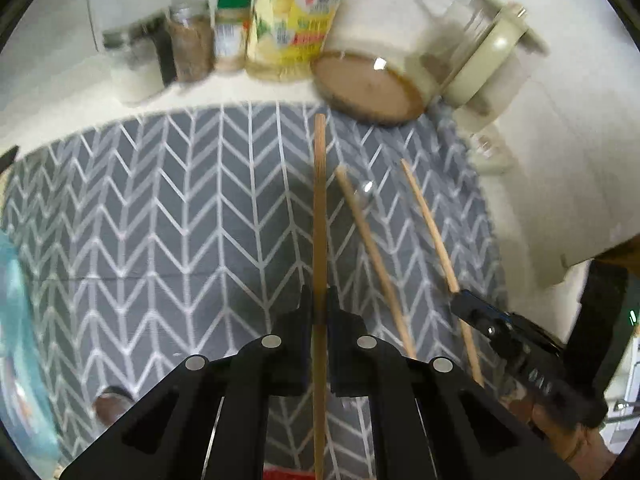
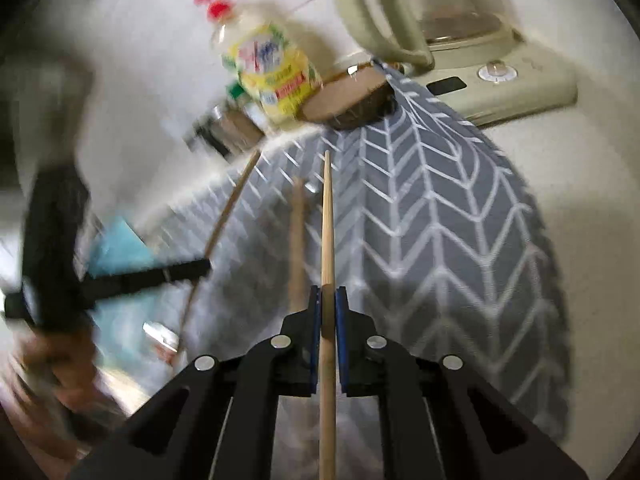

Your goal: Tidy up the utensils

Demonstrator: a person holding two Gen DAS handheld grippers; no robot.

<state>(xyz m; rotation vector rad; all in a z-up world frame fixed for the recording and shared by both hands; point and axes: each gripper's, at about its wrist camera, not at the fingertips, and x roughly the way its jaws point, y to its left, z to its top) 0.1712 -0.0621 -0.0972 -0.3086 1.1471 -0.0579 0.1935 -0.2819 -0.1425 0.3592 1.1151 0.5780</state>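
Mid-carry above the grey mat (image 1: 160, 220), the left gripper (image 1: 320, 300) and right gripper (image 2: 329, 300) each clamp one chopstick (image 1: 319, 200), which next likely need a holder.

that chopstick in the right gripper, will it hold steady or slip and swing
The chopstick looks stiff and light. Thin, round and smooth, clamped at one spot by the right gripper, it may pivot or slide. Set on the mat, it would likely roll.

White counter (image 1: 532, 184) bears grey chevron mat (image 1: 192, 208).

Jars (image 1: 188, 40), bottle (image 1: 296, 20) behind placemat (image 1: 160, 208).
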